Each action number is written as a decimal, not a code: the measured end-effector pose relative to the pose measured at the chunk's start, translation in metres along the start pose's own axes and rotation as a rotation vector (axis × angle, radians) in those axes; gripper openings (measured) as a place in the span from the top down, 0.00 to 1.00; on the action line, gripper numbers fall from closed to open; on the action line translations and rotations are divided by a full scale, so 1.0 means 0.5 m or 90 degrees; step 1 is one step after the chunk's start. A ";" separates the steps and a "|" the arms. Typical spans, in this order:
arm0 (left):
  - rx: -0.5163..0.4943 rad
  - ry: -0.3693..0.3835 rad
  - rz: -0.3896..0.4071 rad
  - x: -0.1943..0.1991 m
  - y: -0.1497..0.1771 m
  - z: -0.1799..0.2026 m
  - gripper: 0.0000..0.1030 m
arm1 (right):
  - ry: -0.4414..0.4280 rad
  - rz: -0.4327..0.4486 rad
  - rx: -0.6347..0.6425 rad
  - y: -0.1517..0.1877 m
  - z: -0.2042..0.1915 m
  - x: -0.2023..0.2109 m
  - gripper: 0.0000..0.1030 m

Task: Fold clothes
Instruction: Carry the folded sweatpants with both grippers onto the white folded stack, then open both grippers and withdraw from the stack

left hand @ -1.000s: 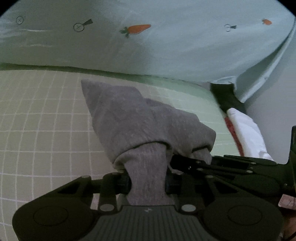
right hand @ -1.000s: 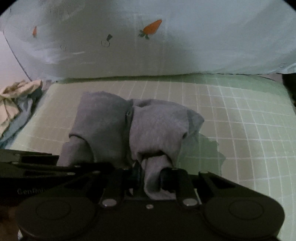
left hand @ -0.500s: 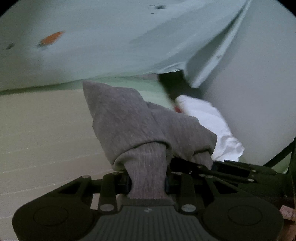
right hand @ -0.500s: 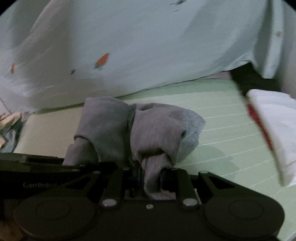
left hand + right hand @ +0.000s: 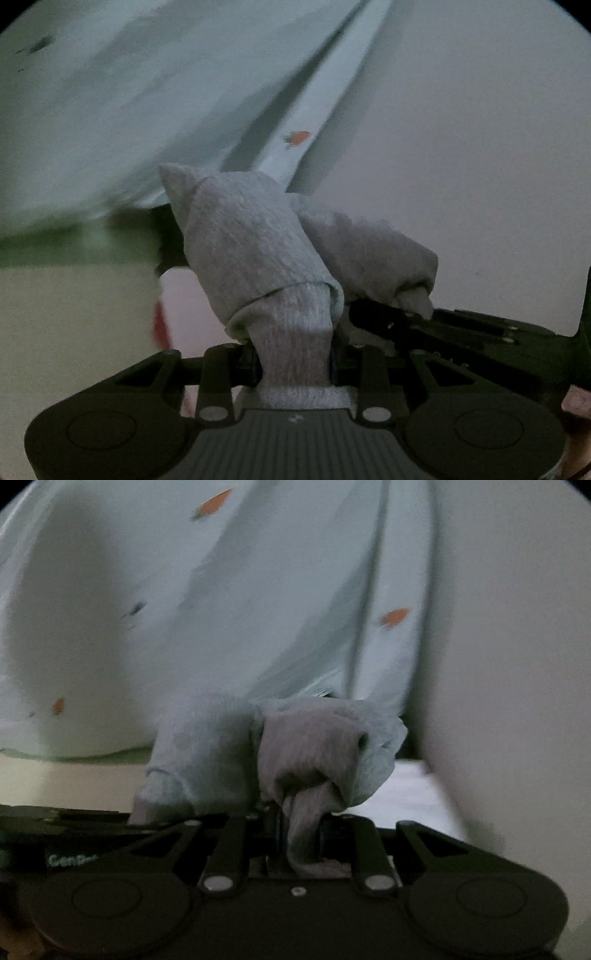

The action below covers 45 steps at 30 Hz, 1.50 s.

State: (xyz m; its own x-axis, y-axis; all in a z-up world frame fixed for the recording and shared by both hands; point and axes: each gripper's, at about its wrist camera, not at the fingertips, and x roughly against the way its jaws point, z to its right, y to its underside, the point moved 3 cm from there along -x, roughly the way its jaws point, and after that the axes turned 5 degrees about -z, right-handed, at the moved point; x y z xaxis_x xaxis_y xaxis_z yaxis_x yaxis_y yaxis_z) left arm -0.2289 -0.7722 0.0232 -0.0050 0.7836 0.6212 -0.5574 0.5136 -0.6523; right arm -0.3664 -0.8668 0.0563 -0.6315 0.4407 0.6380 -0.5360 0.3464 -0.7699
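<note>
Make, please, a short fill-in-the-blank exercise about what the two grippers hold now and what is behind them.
1. Both grippers are shut on a garment of ____ colour.
2. The pale sheet behind it is printed with orange ____.
3. In the left gripper, the fabric is pinched ____ the two fingers.
4. The right gripper holds the ____ garment as the left one.

Missing words: grey; carrots; between; same

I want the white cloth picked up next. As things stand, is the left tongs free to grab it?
Probably not yet. The left tongs are shut on the grey garment, which the right tongs also grip. The white cloth lies just beyond, partly hidden by the bundle.
</note>
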 end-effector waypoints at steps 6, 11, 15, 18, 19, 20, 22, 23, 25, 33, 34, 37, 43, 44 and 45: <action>-0.017 -0.094 -0.061 -0.096 0.015 0.027 0.21 | 0.084 -0.082 -0.149 0.040 0.183 -0.125 0.44; -0.033 -0.132 -0.073 -0.063 0.072 -0.012 0.04 | 0.090 -0.119 -0.239 0.141 0.232 -0.136 0.31; -0.057 -0.133 -0.066 -0.025 0.094 -0.019 0.00 | 0.096 -0.100 -0.231 0.182 0.194 -0.084 0.21; -0.106 -0.135 -0.057 0.012 0.114 -0.001 0.00 | 0.102 -0.083 -0.218 0.209 0.159 -0.037 0.14; -0.120 -0.139 -0.055 0.025 0.125 0.005 0.00 | 0.102 -0.075 -0.215 0.217 0.145 -0.018 0.11; -0.127 -0.141 -0.056 0.040 0.136 0.007 0.00 | 0.102 -0.063 -0.215 0.225 0.127 0.005 0.02; -0.129 -0.134 -0.060 0.061 0.159 0.007 0.00 | 0.107 -0.036 -0.206 0.243 0.094 0.046 0.00; -0.128 -0.129 -0.063 0.067 0.168 0.006 0.00 | 0.109 -0.024 -0.194 0.255 0.077 0.068 0.00; -0.127 -0.118 -0.075 0.092 0.196 0.005 0.00 | 0.110 -0.020 -0.185 0.277 0.052 0.100 0.00; -0.139 -0.126 -0.102 0.134 0.259 -0.017 0.00 | 0.120 -0.060 -0.203 0.365 -0.004 0.156 0.00; -0.137 -0.127 -0.103 0.139 0.263 -0.020 0.00 | 0.123 -0.067 -0.201 0.373 -0.010 0.156 0.00; -0.132 -0.128 -0.108 0.148 0.274 -0.027 0.00 | 0.126 -0.079 -0.196 0.388 -0.020 0.158 0.00; -0.137 -0.134 -0.106 0.152 0.278 -0.027 0.00 | 0.124 -0.089 -0.209 0.398 -0.015 0.164 0.00; -0.139 -0.136 -0.107 0.152 0.278 -0.026 0.00 | 0.124 -0.091 -0.209 0.398 -0.015 0.164 0.00; -0.141 -0.139 -0.107 0.151 0.279 -0.026 0.00 | 0.126 -0.092 -0.208 0.398 -0.015 0.164 0.00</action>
State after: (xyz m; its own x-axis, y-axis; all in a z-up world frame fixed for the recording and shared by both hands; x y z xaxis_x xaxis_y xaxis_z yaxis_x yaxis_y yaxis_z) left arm -0.2962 -0.6366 -0.0268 -0.1183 0.6009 0.7905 -0.3726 0.7111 -0.5963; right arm -0.5208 -0.7556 -0.0448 -0.4253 0.5086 0.7486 -0.3847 0.6471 -0.6582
